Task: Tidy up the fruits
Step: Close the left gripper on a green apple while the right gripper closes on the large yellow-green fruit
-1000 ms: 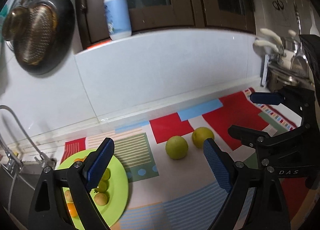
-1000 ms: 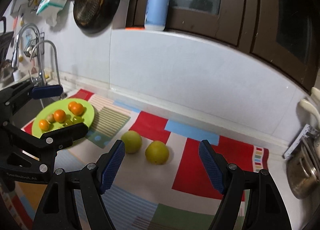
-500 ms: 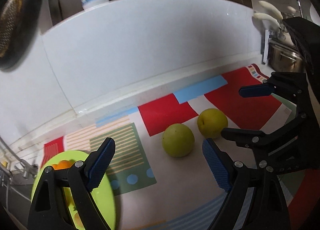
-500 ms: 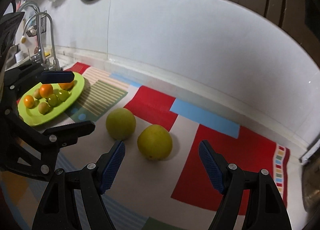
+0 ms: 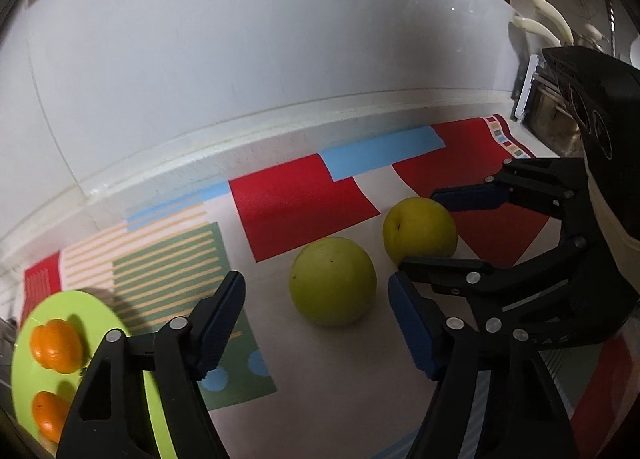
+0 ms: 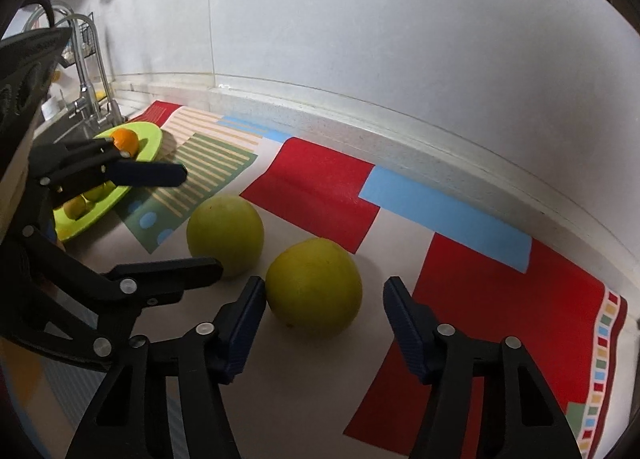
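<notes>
In the left wrist view, the left hand-held gripper (image 5: 316, 323) is closing, its jaws still apart with the green fruit (image 5: 333, 281) just ahead at centre frame, untouched. In the right wrist view, the right hand-held gripper (image 6: 324, 319) is also closing around the yellow fruit (image 6: 314, 282), its pads not yet pressing. Both fruits lie side by side on the patterned mat (image 6: 320, 187) on the bench. The lime plate (image 5: 100, 315) with oranges (image 5: 56, 345) sits lower left.

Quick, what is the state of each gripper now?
Left gripper: open, jaws closing around the greener fruit, not gripping yet.
Right gripper: open, jaws closing around the yellower fruit, not gripping yet.
</notes>
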A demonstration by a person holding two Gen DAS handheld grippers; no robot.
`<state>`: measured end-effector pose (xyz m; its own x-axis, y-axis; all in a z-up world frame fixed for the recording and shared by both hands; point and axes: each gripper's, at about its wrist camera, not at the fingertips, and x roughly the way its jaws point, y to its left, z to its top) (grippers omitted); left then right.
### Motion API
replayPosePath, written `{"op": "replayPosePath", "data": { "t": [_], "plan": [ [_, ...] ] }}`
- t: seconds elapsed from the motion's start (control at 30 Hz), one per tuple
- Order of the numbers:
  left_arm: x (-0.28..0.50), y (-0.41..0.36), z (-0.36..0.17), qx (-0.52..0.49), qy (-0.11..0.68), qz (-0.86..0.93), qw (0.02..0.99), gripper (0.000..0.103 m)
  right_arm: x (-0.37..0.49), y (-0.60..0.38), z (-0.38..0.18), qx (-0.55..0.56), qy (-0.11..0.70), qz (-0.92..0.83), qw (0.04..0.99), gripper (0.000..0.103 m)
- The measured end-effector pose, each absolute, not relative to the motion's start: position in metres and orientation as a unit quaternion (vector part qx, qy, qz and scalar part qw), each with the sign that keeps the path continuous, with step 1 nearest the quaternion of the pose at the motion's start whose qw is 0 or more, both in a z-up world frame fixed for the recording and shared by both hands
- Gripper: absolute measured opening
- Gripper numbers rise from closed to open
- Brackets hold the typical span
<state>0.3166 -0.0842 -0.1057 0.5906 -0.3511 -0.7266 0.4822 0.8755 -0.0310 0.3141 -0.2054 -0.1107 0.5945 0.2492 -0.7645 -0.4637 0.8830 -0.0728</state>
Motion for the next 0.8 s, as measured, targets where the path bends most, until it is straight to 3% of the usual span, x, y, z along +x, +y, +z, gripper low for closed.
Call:
{"op": "replayPosePath", "data": {
  "t": [0.13,0.27,0.8],
  "plan": [
    [0.324,-0.087,-0.112,0.063,0.406,-0.243,0.879,0.059,0.326,-0.208,-0.119,-0.108,0.427,0.217,0.871,0.050],
    [0.326,-0.092,-0.112,0.062,0.406,-0.245,0.878,0.050,0.328,-0.216,-0.120,-0.078,0.429,0.209,0.875,0.050],
    [0.298,-0.077,-0.085,0.044,0.389,-0.215,0.895,0.049,0.297,-0.225,-0.099,-0.014,0.411,0.149,0.899,0.050]
  ]
}}
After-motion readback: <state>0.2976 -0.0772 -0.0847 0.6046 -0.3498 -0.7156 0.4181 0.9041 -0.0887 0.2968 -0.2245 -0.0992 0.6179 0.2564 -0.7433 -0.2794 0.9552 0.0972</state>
